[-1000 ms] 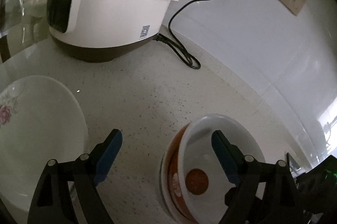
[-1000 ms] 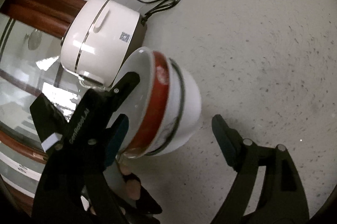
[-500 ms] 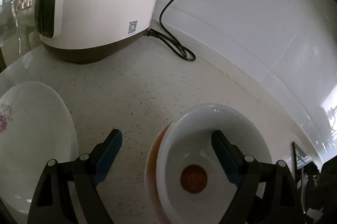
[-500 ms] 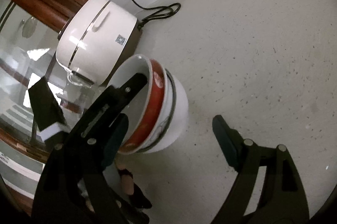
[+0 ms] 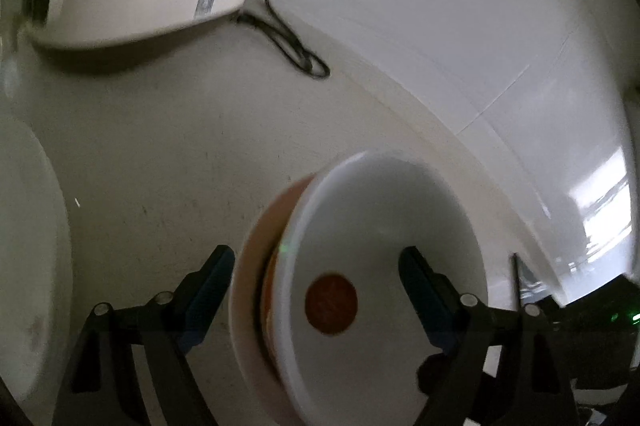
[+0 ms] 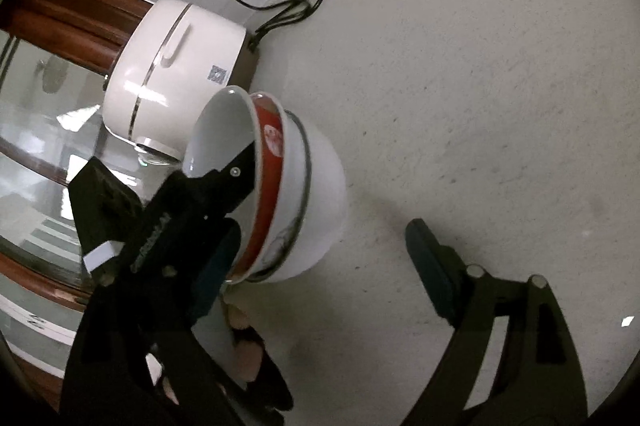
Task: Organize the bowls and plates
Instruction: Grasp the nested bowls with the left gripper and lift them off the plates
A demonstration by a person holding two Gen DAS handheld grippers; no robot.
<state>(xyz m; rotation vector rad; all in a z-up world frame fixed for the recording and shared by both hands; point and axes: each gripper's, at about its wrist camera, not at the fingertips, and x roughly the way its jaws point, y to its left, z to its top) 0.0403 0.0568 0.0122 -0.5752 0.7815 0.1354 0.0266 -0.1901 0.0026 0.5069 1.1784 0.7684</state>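
White bowl stack (image 5: 384,266) closer, larger than before – left jaws wide astride; right jaws wide.

White rice cooker (image 6: 176,66) on speckled counter (image 6: 480,86), black cord (image 5: 292,38) beside it.

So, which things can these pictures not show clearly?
- Plate: left wrist view, cut off by the left edge and blurred.
- Bowls: left wrist view, motion blur; whether the left gripper touches them is unclear.
- Left gripper's tips: right wrist view, hidden by the right gripper's finger.
- Cooker label: too small in both views.
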